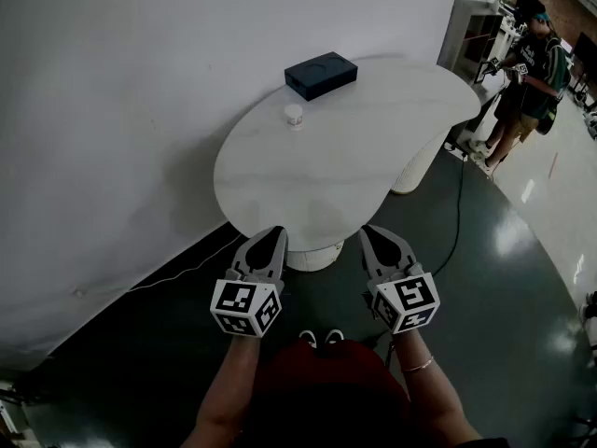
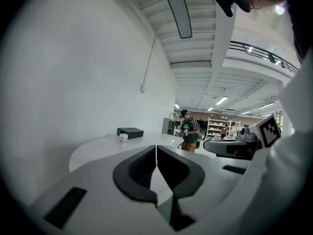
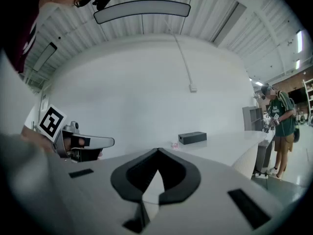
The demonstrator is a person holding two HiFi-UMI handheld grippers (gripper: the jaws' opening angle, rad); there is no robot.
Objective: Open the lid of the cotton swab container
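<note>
Well, the left gripper and the right gripper are both clenched on nothing, side by side at the near edge of the white table. The small cotton swab container stands at the far side, near a dark box, well apart from both.

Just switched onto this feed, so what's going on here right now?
A person stands at the near edge of the white table, holding the left claw and right claw, both shut and empty. The small cotton swab container sits at the far side beside a dark box, untouched.
</note>
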